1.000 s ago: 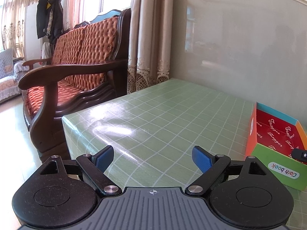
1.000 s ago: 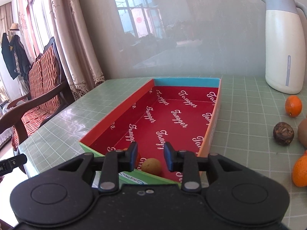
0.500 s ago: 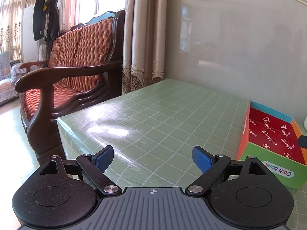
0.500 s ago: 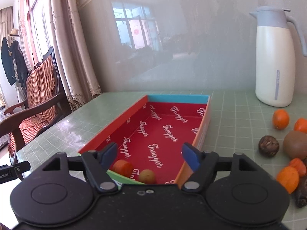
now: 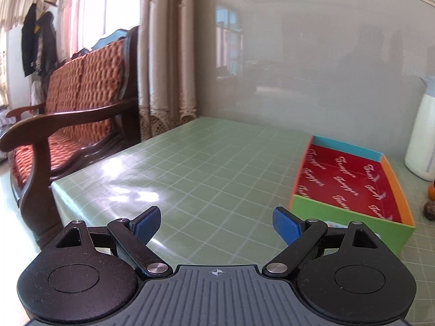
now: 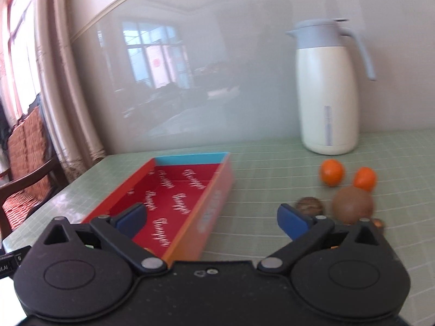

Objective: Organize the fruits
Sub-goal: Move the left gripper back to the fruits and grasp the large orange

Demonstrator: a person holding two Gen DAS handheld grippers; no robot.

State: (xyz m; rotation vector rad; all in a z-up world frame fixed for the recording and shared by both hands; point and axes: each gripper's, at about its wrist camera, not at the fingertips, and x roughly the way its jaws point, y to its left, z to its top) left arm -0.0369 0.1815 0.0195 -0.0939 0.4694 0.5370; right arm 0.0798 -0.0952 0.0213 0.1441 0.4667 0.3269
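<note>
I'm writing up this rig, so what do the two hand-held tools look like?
Both match: the left tool and right tool have black linkage arms with silver pivot pins, round black housings and blue finger pads. The left body is ribbed grey with a small crosshair mark.

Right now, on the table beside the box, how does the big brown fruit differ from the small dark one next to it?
The big brown fruit is clearly larger than the small dark fruit. The big one looks smooth and light brown; the small one looks darker, mottled and rough. The small one lies nearer the red-lined box. Both are roundish and rest loose on the green table.
</note>
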